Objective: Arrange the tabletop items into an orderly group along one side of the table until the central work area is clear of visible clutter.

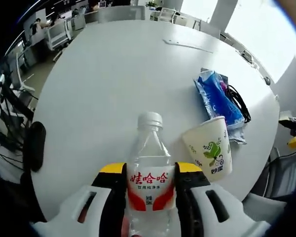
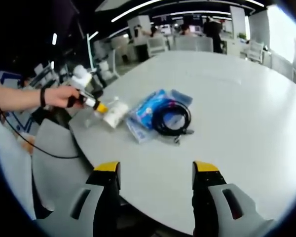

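Presently, in the left gripper view, a clear water bottle (image 1: 150, 182) with a white cap and a red-and-white label is clamped upright between the yellow-tipped jaws of the left gripper (image 1: 150, 173), at the bottom centre of the frame. Just right of the bottle, a paper cup (image 1: 210, 147) printed with green leaves is seen on the round white table (image 1: 108, 79), tilted to the right. Above the cup, at the right of the frame, a blue plastic packet (image 1: 218, 98) is laid flat, with a coiled black cable (image 1: 237, 101) against its far edge.

In the right gripper view, the right gripper (image 2: 156, 170) is held wide apart with nothing between its jaws, near the table edge (image 2: 153, 197) at the bottom of the frame. The packet (image 2: 149, 112) and cable (image 2: 171, 118) are found at the centre, the cable resting partly on the packet. At the left, a person's hand (image 2: 59, 96) is seen carrying the left gripper (image 2: 96, 105), with the bottle (image 2: 93, 117) and cup (image 2: 116, 112) beside its tip.
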The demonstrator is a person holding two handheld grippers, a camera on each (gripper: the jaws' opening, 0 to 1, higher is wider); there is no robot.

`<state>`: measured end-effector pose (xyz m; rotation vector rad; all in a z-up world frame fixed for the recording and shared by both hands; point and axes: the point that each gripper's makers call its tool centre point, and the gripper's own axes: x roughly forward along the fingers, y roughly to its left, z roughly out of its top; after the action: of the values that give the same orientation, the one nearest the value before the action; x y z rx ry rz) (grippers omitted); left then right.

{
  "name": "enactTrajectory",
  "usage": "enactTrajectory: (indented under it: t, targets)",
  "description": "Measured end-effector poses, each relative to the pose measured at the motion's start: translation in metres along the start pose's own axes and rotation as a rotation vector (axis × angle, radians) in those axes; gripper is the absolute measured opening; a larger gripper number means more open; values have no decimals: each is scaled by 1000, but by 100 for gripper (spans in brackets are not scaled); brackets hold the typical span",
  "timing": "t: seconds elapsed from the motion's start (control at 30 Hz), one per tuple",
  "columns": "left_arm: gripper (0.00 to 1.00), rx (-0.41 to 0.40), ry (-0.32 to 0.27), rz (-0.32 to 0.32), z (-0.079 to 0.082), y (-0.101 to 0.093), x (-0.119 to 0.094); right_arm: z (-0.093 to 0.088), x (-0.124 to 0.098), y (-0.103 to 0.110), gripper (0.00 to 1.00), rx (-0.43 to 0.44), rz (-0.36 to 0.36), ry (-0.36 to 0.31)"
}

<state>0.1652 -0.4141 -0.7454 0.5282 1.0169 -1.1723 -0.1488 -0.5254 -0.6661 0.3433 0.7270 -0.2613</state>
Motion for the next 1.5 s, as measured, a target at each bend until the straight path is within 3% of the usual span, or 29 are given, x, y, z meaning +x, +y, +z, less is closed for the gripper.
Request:
enactTrajectory:
  t: [0.4, 0.8, 1.5]
  targets:
    - [37, 7, -90, 3, 11, 1, -20, 9, 2, 0, 57, -1, 4, -17]
    - [37, -13, -155, 25, 12, 5, -43, 9, 5, 3, 57, -11, 18, -16]
    - [37, -36, -238, 72, 0, 12, -77, 15, 14, 15, 57, -48, 56, -16]
